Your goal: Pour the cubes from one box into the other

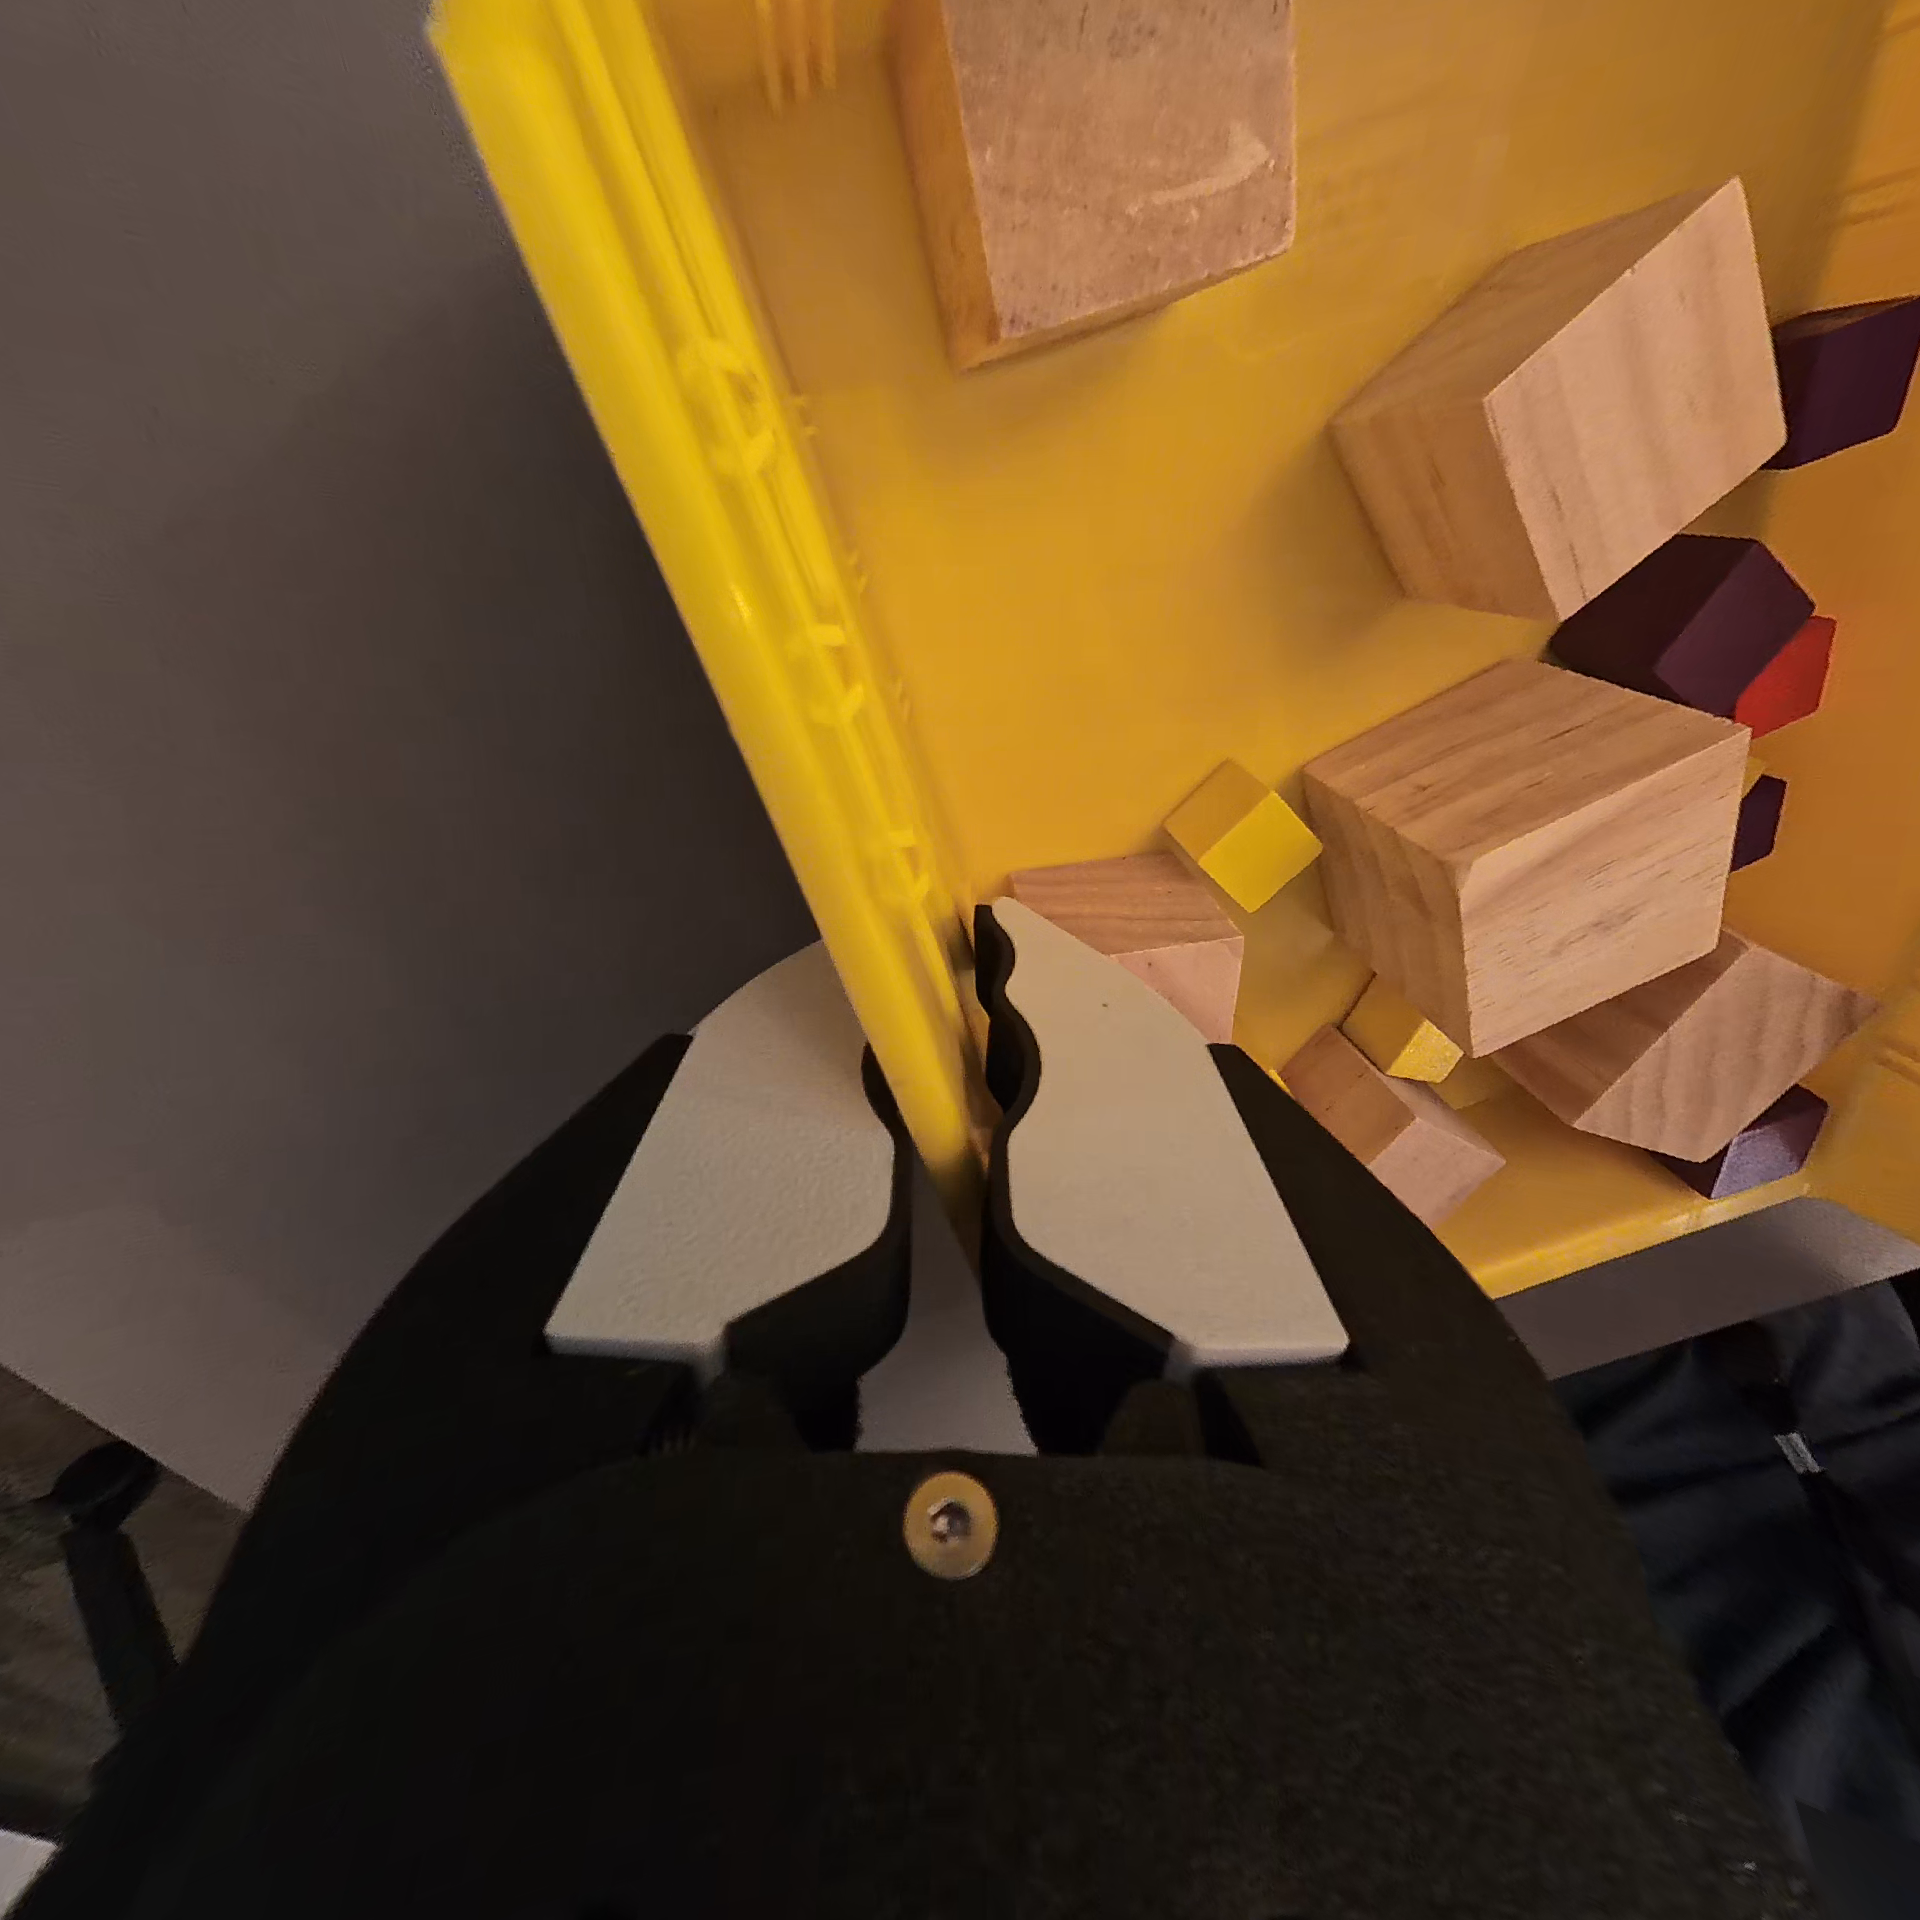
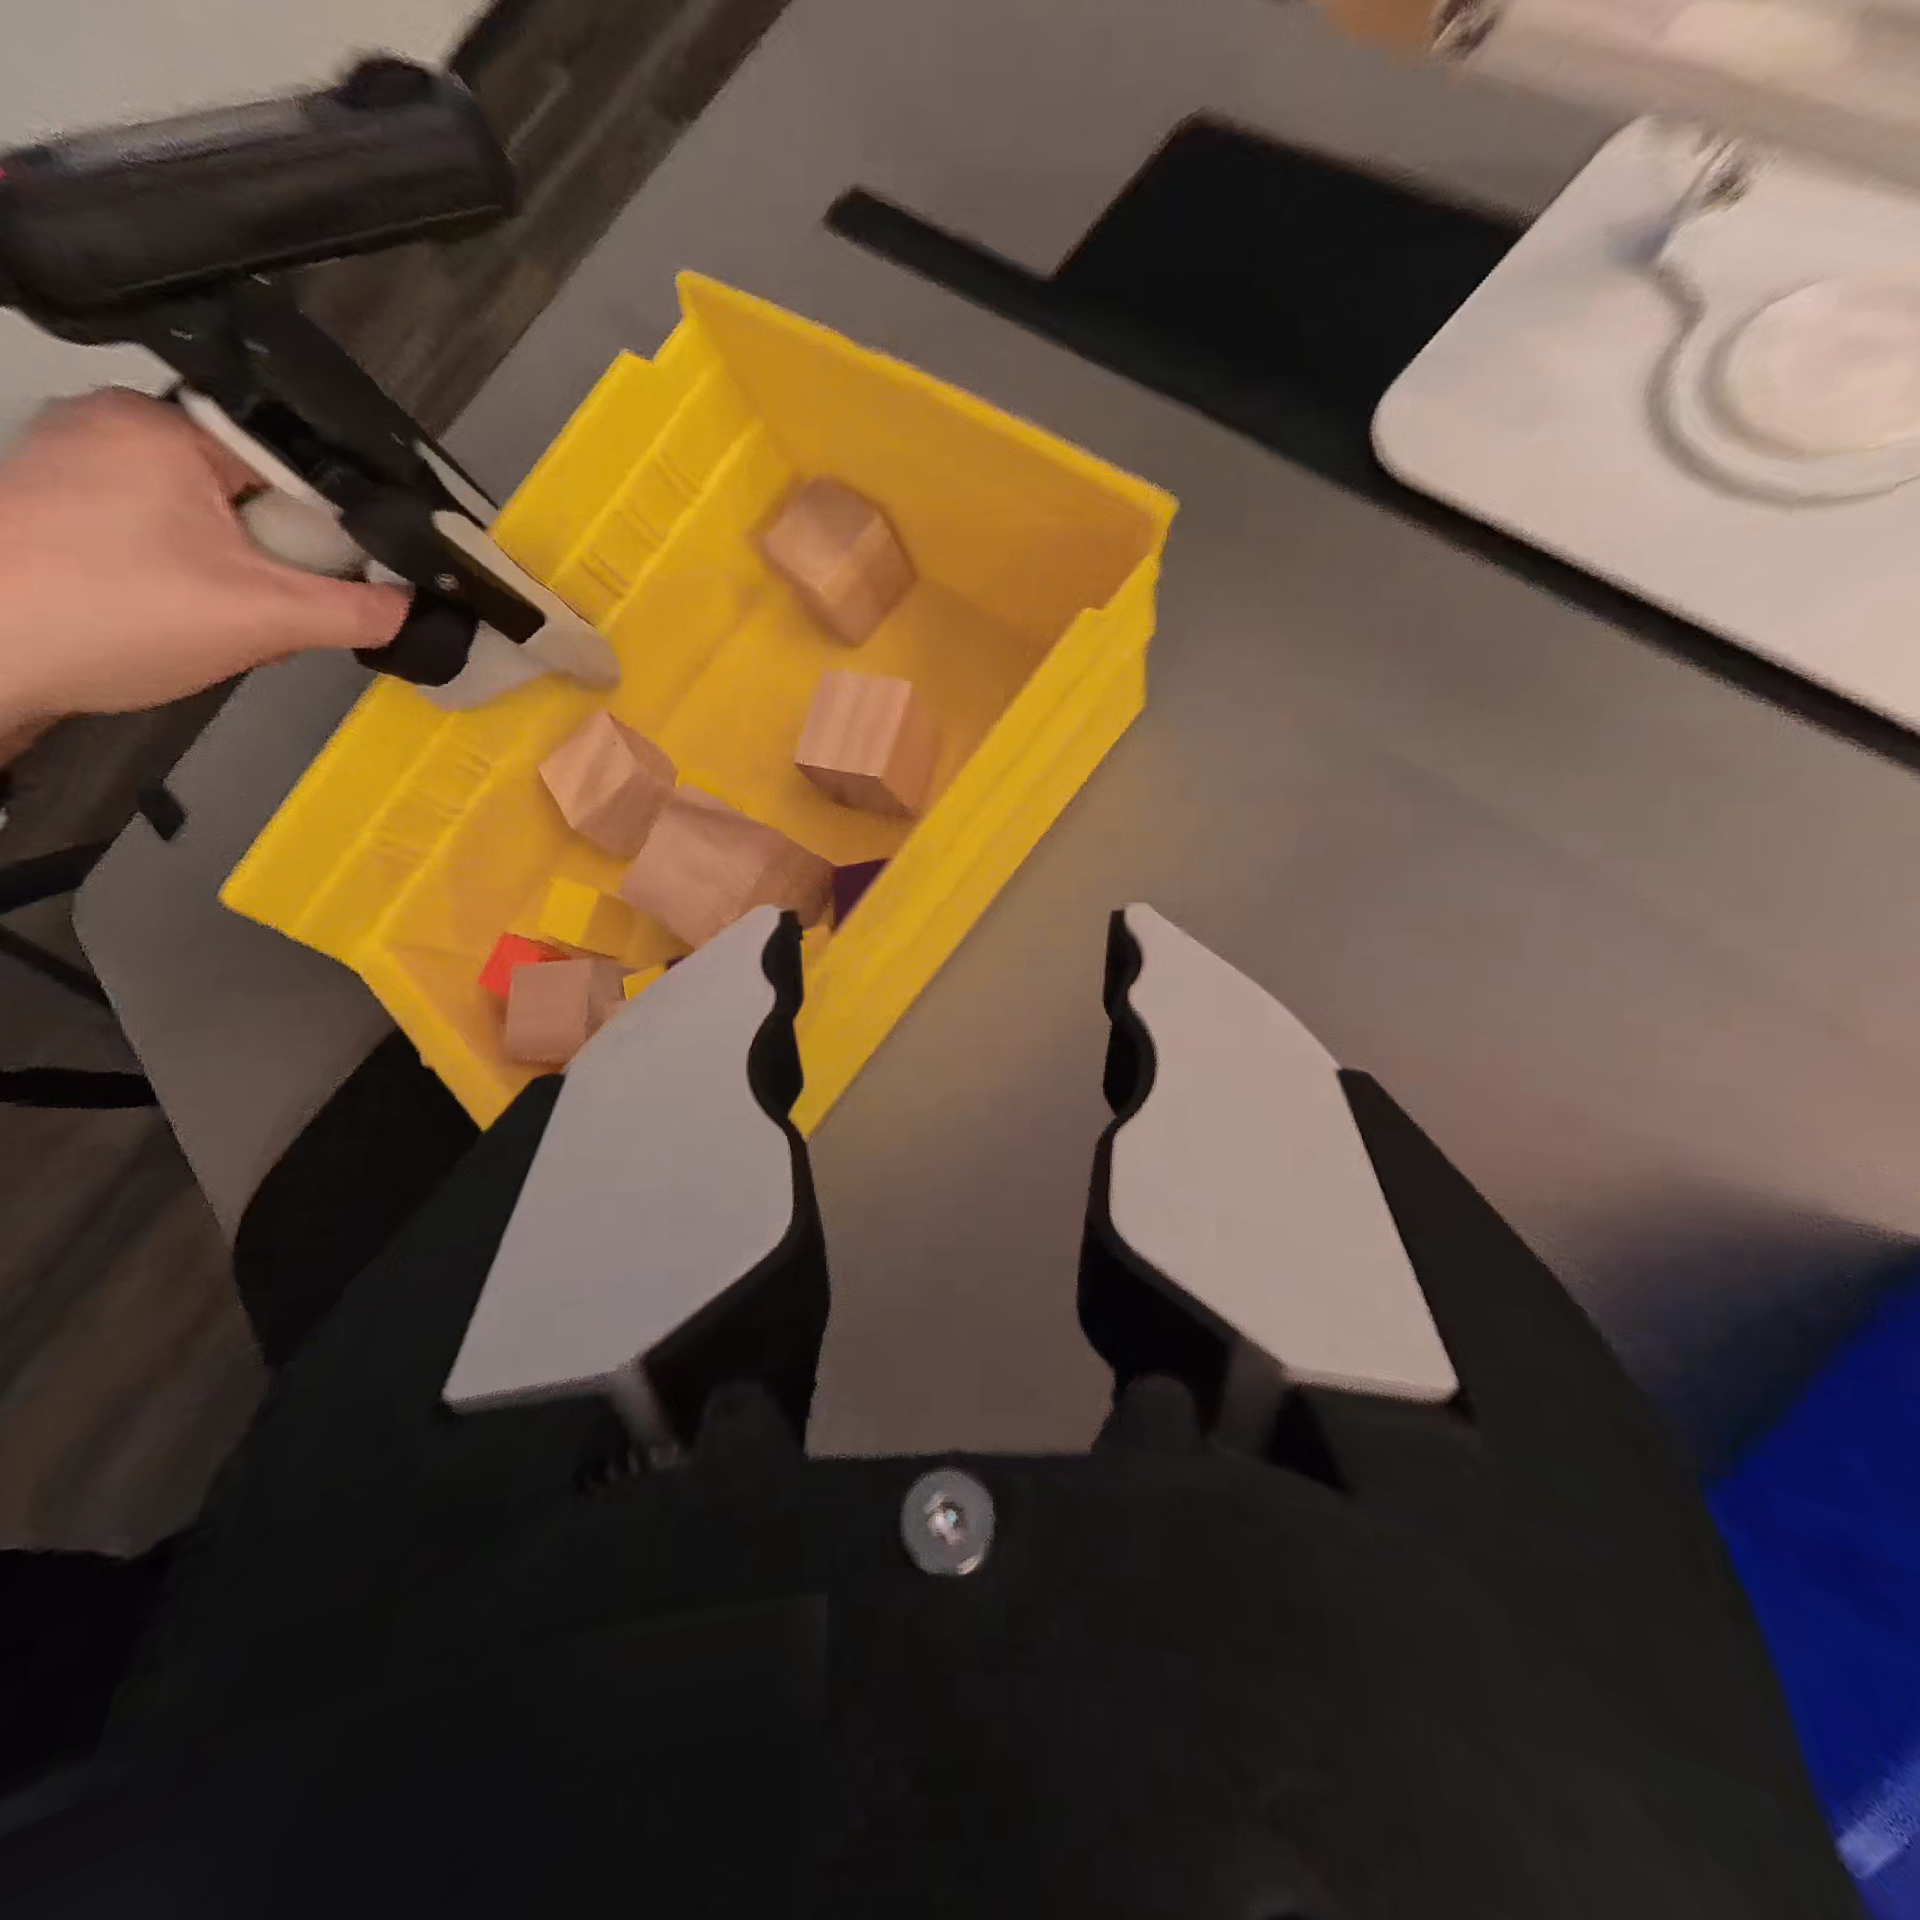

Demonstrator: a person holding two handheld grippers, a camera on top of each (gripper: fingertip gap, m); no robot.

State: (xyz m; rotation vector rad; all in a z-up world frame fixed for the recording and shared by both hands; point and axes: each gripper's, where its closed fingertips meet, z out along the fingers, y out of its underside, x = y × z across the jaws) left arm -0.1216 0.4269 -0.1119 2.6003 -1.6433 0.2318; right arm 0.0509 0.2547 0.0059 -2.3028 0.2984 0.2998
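The left tool [image 1: 940,1049] is clamped on the long side wall of the yellow box [image 2: 1101,665], one finger outside the wall and the other inside, so the box's long axis runs straight ahead of that tool. The wooden cubes [image 1: 1538,862] and the small coloured cubes [image 1: 1247,842] lie just beyond its inner finger, heaped toward the near end of the box, with one wooden cube farther up ahead. The right tool [image 2: 951,935] hangs spread and empty above the grey surface [image 2: 1403,831], its left fingertip just over the box's near corner, the box ahead and to its left. No second box shows clearly; only a blurred blue patch [image 2: 1829,1507] lies to the right tool's right. Since the left tool already has the wall, the tipping probably falls to it.
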